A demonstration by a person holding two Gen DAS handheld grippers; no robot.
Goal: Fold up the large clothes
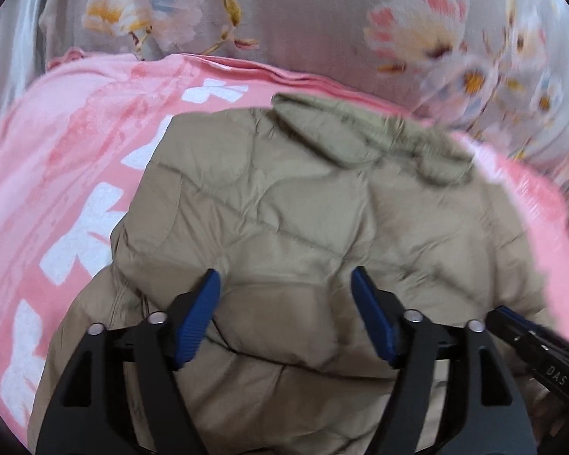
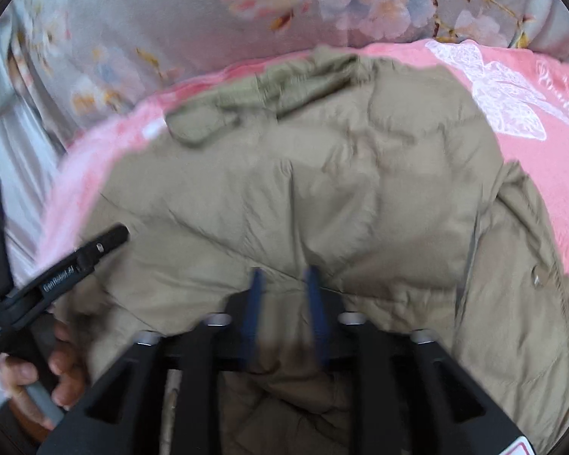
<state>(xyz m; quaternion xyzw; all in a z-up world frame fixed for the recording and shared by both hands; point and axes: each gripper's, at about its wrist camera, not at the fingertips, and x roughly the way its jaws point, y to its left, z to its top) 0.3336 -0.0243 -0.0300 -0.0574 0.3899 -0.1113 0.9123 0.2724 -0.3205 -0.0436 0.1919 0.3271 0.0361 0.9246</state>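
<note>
A khaki quilted puffer jacket lies folded on a pink blanket, its hooded collar at the far end; it also shows in the right wrist view. My left gripper hovers over the jacket's near part, its blue pads wide apart and empty. My right gripper is over the jacket's near edge, its blue pads a narrow gap apart, blurred; jacket fabric seems to sit between them. The left gripper also appears at the left of the right wrist view, with a hand on its handle.
The pink blanket with white print covers the surface under the jacket. Grey floral bedding lies beyond it. The right gripper's body shows at the lower right of the left wrist view.
</note>
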